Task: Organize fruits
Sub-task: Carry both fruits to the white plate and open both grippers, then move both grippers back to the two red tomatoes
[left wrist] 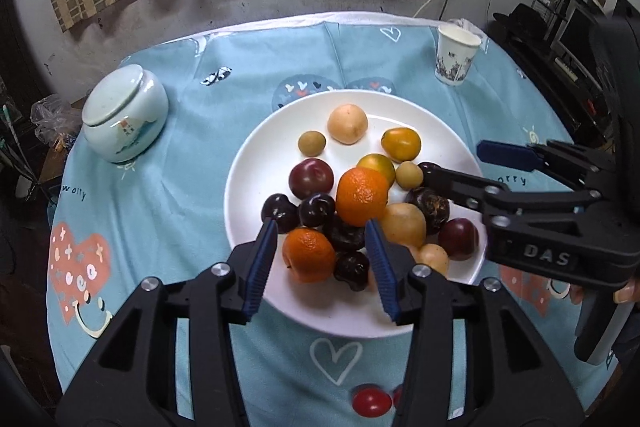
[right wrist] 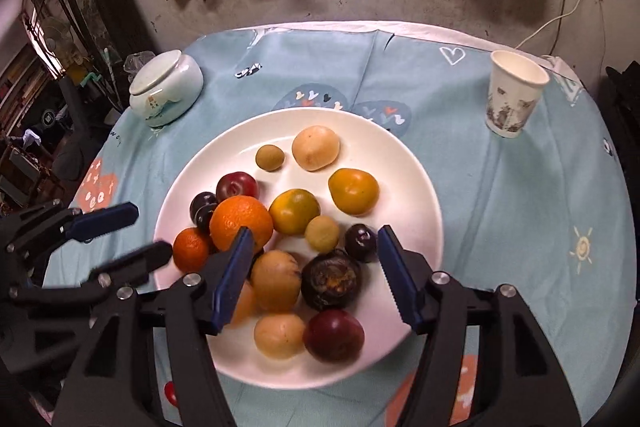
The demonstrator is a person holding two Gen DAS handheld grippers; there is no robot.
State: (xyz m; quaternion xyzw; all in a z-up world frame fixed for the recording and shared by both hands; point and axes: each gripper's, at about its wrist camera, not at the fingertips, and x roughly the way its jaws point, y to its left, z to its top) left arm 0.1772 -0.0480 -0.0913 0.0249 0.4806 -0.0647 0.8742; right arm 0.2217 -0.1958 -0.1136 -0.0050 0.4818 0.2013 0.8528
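A white plate [left wrist: 256, 163] [right wrist: 416, 195] on the blue tablecloth holds several fruits: a large orange [left wrist: 362, 197] [right wrist: 240, 223], a small orange [left wrist: 308, 254] [right wrist: 191, 250], dark plums, yellow-green tomatoes and tan round fruits. My left gripper [left wrist: 322, 233] is open just above the plate's near edge, its fingers either side of the small orange. My right gripper [right wrist: 314, 241] is open over the plate's right part, above a dark shrivelled fruit [right wrist: 331, 285]. Each gripper shows in the other's view: the right one [left wrist: 456, 163] and the left one [right wrist: 144, 231].
A pale green lidded ceramic jar [left wrist: 124, 113] [right wrist: 166, 89] stands left of the plate. A paper cup [left wrist: 456, 55] [right wrist: 514, 93] stands at the far right. A small red fruit [left wrist: 371, 402] lies on the cloth near the front edge. Curtains and a wall lie behind the table.
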